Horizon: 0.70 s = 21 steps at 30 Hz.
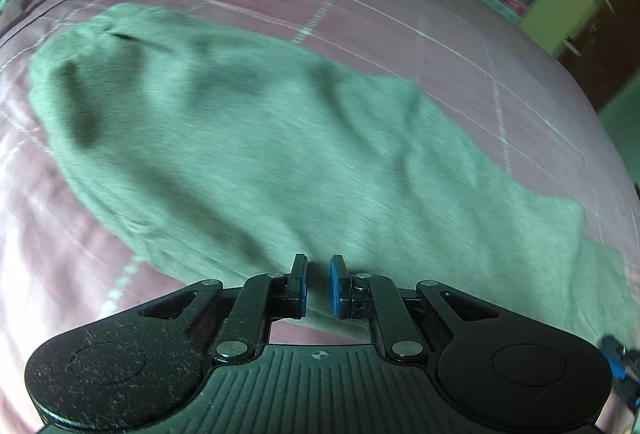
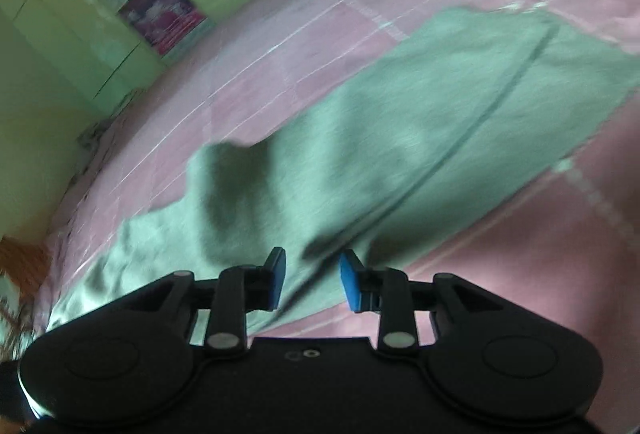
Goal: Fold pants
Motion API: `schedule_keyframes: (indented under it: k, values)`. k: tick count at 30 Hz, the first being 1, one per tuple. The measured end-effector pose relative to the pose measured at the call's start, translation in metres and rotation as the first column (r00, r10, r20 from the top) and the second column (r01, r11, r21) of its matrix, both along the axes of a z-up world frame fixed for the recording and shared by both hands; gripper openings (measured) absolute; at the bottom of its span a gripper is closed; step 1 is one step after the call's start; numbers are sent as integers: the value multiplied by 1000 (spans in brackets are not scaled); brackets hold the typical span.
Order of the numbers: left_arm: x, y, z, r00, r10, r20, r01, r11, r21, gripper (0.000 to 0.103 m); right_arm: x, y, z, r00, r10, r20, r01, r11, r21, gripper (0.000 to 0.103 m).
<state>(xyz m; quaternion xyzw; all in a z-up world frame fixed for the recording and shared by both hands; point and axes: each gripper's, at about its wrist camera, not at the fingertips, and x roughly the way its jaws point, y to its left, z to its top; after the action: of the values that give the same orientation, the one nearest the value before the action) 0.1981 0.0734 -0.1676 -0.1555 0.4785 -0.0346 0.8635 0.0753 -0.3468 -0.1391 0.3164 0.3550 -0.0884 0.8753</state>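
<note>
Claws left [image 1: 319,284] and right [image 2: 312,280], both apart and empty, low over green pants [image 1: 248,137] on pink bedsheet [image 1: 400,25].

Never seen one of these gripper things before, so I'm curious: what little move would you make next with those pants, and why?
Probably lower both grippers onto the near edge of the grey-green pants and close. The left gripper and right gripper both hover open just above that edge, holding nothing, while the pants lie stretched out and wrinkled on the pink bedsheet, not yet folded.
</note>
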Motion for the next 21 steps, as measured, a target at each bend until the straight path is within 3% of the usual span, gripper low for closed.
schedule_keyframes:
  k: [6, 14, 21]
  values:
    - [-3, -34, -10, 999, -47, -23, 48, 998, 34, 10, -4, -60, -6, 989, -150, -8, 150, 989, 17, 27]
    - [0, -39, -17, 998, -49, -38, 52, 997, 63, 10, 33, -117, -18, 964, -265, 4, 264, 964, 14, 21]
    - [2, -43, -18, 998, -43, -39, 46, 995, 83, 10, 49, -133, -15, 952, -303, 35, 304, 953, -5, 7]
